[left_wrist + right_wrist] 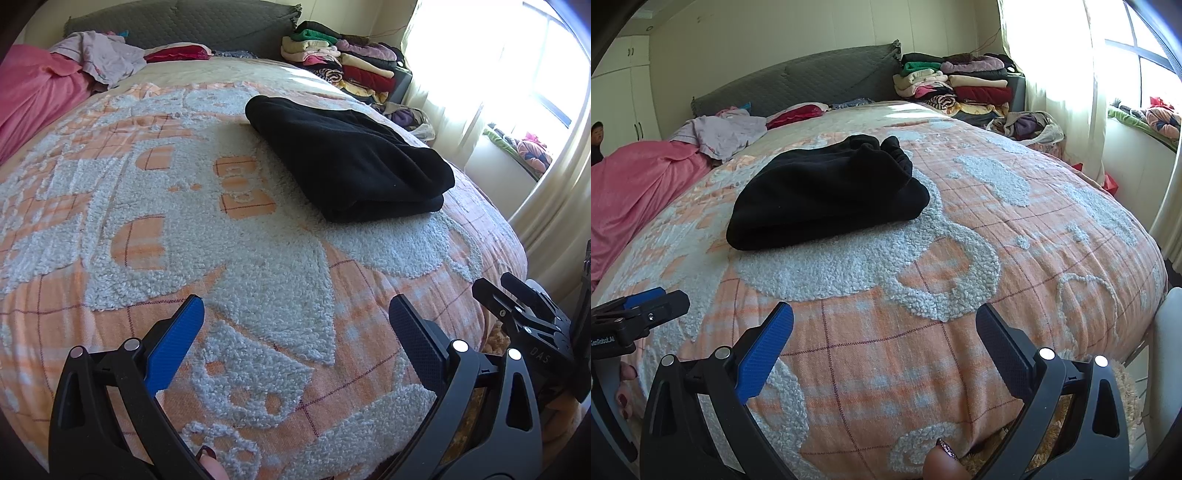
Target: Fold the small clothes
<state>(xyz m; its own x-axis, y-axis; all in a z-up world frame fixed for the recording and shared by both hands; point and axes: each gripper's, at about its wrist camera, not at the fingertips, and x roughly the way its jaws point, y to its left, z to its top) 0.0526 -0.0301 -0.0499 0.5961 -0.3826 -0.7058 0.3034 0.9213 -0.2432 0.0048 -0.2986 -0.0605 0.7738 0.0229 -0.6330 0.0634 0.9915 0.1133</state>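
Observation:
A black garment (347,162) lies folded into a thick bundle on the orange and white bedspread (221,258); it also shows in the right wrist view (827,192). My left gripper (295,306) is open and empty, held near the bed's front edge, well short of the garment. My right gripper (884,314) is open and empty too, also near the front edge. The right gripper shows at the right of the left wrist view (517,295), and the left gripper at the left of the right wrist view (646,302).
A pink blanket (639,184) and a pale crumpled garment (724,133) lie at the bed's far left. A stack of folded clothes (956,85) stands by the grey headboard (798,81). A curtained window (1108,74) is at the right.

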